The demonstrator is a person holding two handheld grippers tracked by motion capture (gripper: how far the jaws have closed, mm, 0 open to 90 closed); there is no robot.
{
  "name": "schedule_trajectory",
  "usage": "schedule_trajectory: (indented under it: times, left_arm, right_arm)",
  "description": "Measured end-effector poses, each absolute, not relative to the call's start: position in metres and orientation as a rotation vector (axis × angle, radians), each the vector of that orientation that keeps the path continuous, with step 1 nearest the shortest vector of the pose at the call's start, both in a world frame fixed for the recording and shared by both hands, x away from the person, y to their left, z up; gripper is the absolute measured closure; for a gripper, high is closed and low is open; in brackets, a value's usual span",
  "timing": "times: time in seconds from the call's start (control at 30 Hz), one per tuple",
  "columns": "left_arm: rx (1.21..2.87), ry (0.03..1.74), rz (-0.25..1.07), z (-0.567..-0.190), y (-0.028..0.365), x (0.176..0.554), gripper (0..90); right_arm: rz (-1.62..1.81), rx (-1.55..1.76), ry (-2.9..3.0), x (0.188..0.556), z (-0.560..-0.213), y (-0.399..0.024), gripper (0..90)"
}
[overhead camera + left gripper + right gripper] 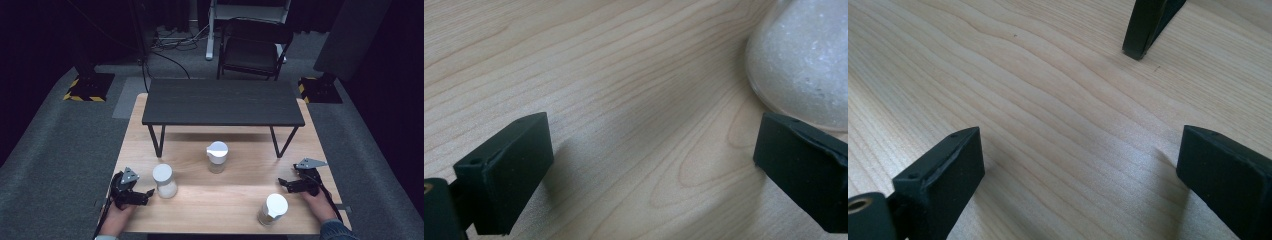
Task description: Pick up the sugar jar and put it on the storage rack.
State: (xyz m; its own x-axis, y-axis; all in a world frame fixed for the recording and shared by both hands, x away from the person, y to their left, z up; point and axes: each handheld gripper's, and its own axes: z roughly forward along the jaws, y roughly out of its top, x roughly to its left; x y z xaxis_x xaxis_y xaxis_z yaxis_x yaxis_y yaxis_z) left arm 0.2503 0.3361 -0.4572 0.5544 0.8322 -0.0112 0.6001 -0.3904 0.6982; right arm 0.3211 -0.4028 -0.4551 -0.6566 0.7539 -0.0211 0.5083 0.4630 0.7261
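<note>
Three white-capped jars stand on the light wooden table (230, 197): one at the left (164, 180), one in the middle (217, 156) and one at the front right (273, 209). My left gripper (148, 193) rests low at the table's front left, open and empty, its tips just left of the left jar. In the left gripper view that jar (806, 60) shows as a rounded frosted body beyond the right jaw, with bare wood between the jaws (651, 155). My right gripper (283, 184) lies at the right side, open and empty, pointing left over bare wood (1080, 165).
A low black shelf (222, 101) on thin black legs spans the back half of the table; one leg's foot (1143, 30) shows ahead of the right gripper. Beyond the table are a black chair (255, 47), cables and stand bases on grey carpet.
</note>
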Motion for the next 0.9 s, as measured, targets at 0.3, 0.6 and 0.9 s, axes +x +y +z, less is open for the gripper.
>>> schedule_trajectory:
  times: [0.3,0.6,0.9]
  left_arm:
    - [2.128,1.147,0.452,-0.457,0.336,0.250,2.5]
    - [2.126,1.152,0.451,-0.457,0.337,0.249,2.5]
    - [2.100,1.105,0.464,-0.460,0.347,0.240,7.8]
  right_arm:
    - [1.009,1.069,2.377,0.321,-0.455,-0.403,5.0]
    - [1.009,1.069,2.377,0.321,-0.455,-0.403,5.0]
    - [1.009,1.070,2.376,0.321,-0.455,-0.403,4.9]
